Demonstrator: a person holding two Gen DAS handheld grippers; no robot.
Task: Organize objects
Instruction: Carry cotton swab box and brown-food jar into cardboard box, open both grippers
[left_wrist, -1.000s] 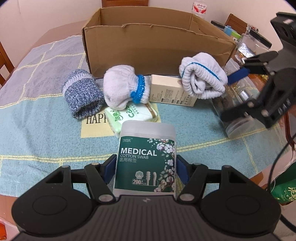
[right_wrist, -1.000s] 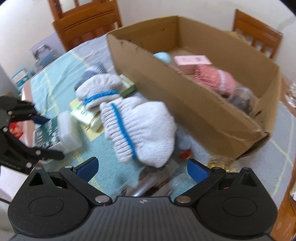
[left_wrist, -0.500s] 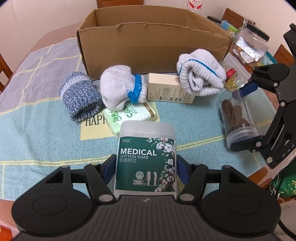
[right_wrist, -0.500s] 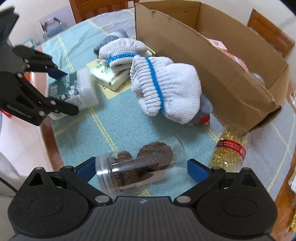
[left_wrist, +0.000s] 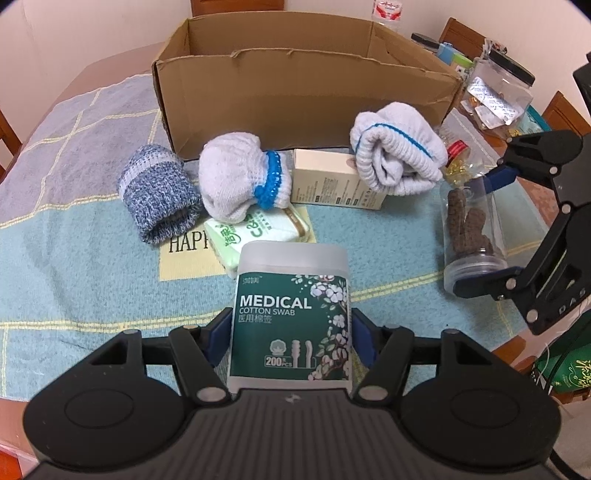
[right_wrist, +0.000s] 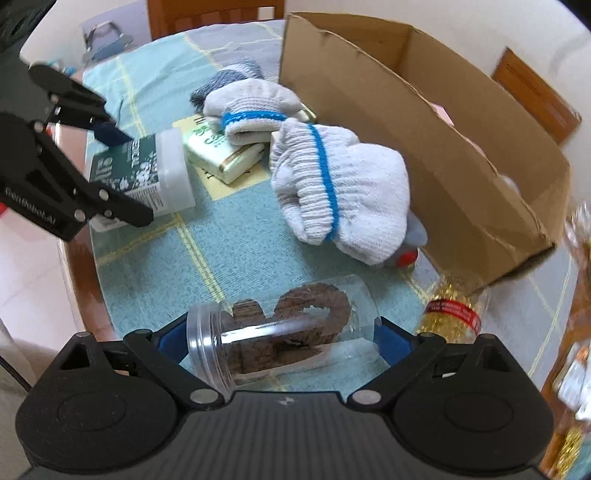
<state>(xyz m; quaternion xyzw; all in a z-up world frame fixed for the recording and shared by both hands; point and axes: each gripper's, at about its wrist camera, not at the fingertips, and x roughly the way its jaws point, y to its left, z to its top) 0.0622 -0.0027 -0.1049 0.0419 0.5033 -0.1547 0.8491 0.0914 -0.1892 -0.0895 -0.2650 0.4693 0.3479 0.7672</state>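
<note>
My left gripper is shut on a green cotton swab box with a white lid, held above the table's near edge; it also shows in the right wrist view. My right gripper is shut on a clear jar of brown rings, held sideways by its two ends; the jar shows at the right in the left wrist view. An open cardboard box stands at the back. Two white glove rolls and a blue knit roll lie in front of it.
A cream carton and a green tissue pack lie among the rolls on the blue tablecloth. A bottle of gold beads lies by the box corner. Jars and clutter stand at the right. Wooden chairs surround the table.
My right gripper has drawn back from the white glove roll with the clear jar held in it, towards the table's right edge. My left gripper has risen slightly with the swab box.
</note>
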